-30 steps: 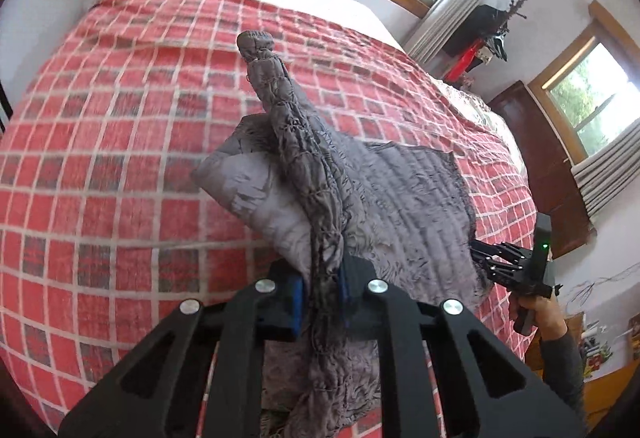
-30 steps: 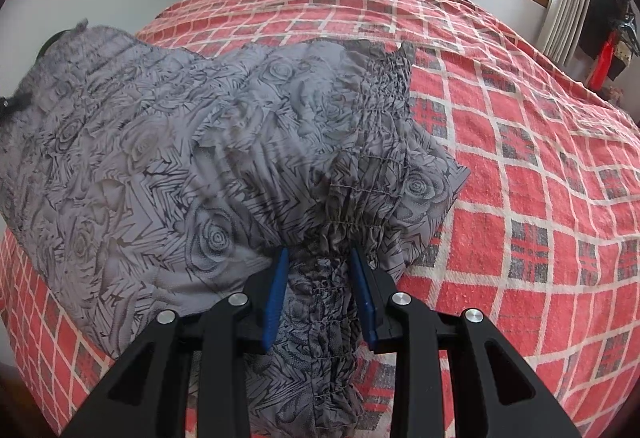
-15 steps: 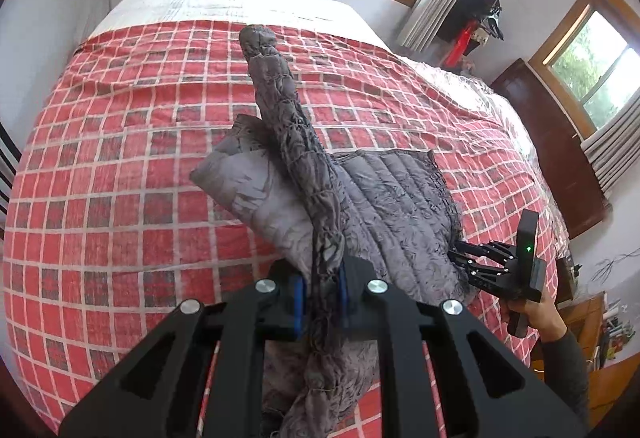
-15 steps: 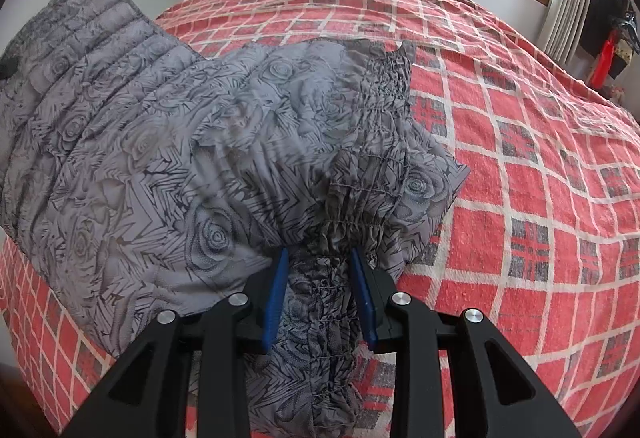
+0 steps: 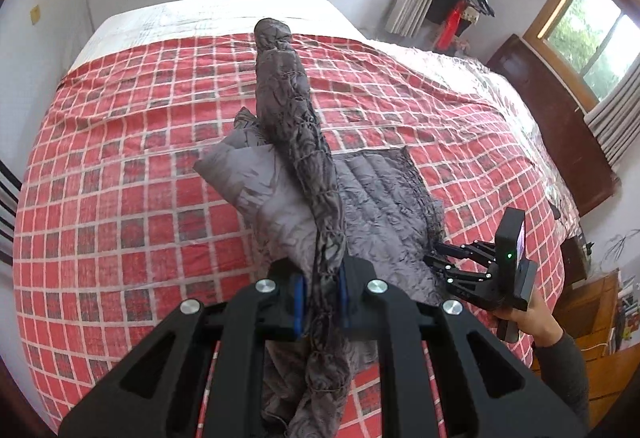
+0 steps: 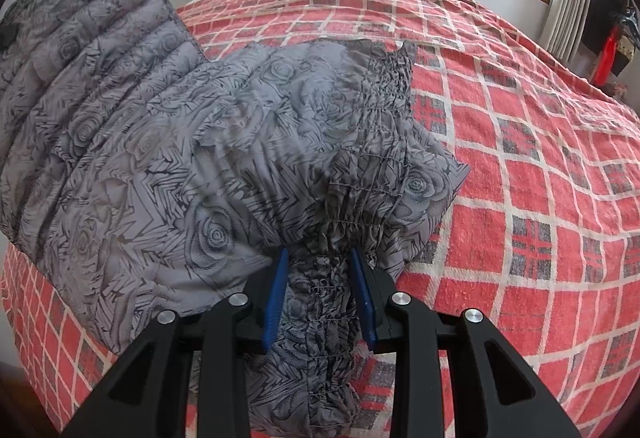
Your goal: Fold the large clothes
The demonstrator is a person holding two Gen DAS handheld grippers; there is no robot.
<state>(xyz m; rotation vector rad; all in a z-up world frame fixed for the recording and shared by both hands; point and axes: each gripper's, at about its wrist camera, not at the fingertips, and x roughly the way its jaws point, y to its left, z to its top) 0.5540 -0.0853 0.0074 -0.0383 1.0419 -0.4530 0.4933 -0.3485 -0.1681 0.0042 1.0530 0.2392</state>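
Left side of the garment now lifted for the fold

Left tongs grip the grey quilted garment tightly and have raised it; right tongs clamp its gathered hem on the bed.

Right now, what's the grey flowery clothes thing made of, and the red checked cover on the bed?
The grey garment looks like thin, smooth woven cloth, perhaps lightly padded: it shows stitched channels, a rose print and a gathered elastic-looking band. The red checked cover looks like thick, fuzzy, matte woven fabric, maybe cotton or wool; its surface is nubbly.
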